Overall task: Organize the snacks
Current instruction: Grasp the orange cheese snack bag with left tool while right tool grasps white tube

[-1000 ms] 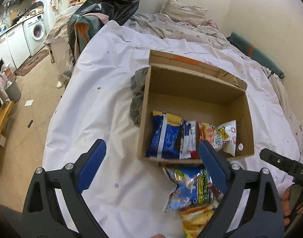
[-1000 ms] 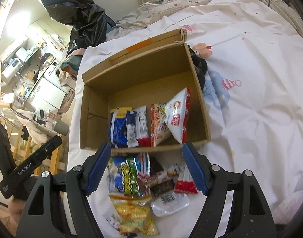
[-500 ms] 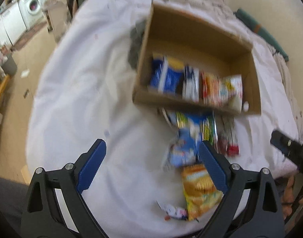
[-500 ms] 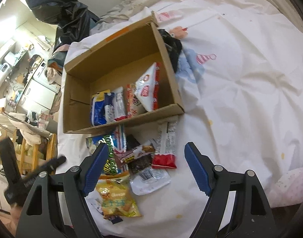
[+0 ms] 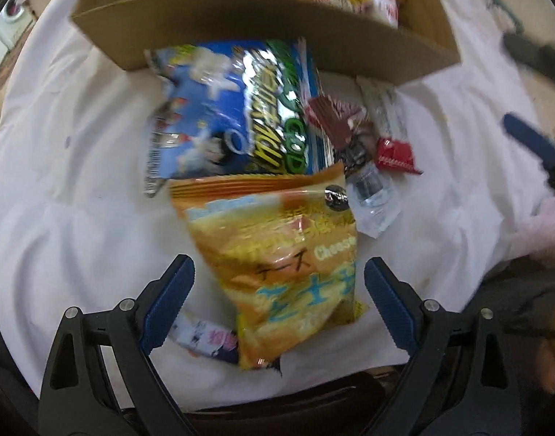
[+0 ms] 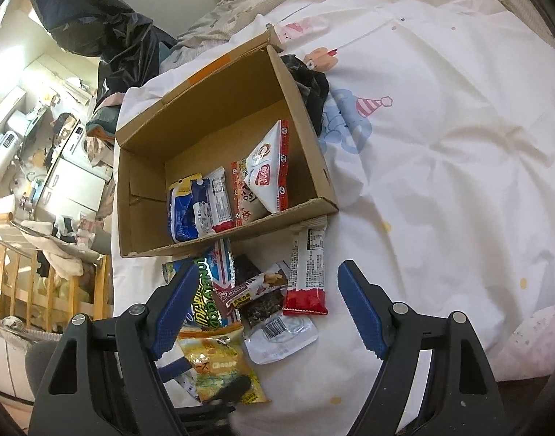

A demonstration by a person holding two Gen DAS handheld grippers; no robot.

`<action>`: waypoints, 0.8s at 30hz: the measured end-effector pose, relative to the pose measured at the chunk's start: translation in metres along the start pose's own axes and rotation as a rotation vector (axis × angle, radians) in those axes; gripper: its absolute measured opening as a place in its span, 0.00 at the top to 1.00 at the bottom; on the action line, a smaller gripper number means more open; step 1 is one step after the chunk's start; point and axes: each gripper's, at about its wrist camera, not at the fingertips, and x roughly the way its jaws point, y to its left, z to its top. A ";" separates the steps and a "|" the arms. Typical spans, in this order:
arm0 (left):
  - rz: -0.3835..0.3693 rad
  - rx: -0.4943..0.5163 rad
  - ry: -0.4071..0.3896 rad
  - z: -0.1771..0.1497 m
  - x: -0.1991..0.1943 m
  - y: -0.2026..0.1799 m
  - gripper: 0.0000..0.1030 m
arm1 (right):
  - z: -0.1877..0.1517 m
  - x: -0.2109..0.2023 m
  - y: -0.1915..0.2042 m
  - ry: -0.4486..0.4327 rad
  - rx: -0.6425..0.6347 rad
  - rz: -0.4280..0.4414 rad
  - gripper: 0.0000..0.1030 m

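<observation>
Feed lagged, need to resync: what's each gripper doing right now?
Left gripper: open, holding nothing, straddling the orange cheese snack bag.
Right gripper: open, holding nothing, above the loose snacks by the cardboard box.

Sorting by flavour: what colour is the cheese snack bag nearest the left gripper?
Orange-yellow with light blue lettering; the cheese snack bag shows best in the left wrist view.

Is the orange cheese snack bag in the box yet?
Out. The orange cheese bag lies on the sheet before the cardboard box, between the open left tongs.
</observation>
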 end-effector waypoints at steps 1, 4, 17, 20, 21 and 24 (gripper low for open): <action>0.020 0.006 0.005 0.001 0.005 -0.003 0.10 | 0.000 0.000 -0.001 0.000 0.004 0.002 0.21; 0.059 0.000 0.010 0.004 0.011 -0.007 0.10 | 0.001 0.000 -0.003 0.000 0.006 -0.004 0.21; -0.012 0.071 -0.020 0.006 -0.052 -0.007 0.48 | 0.003 0.000 0.002 0.002 -0.005 0.013 0.21; -0.010 0.099 -0.077 0.012 -0.079 0.008 0.48 | -0.002 0.005 0.005 0.040 -0.017 0.024 0.21; -0.001 0.094 -0.094 0.013 -0.087 0.016 0.48 | -0.004 0.008 0.008 0.056 -0.027 0.033 0.21; 0.033 0.053 -0.120 0.023 -0.096 0.047 0.48 | -0.015 0.015 0.026 0.097 -0.125 0.019 0.21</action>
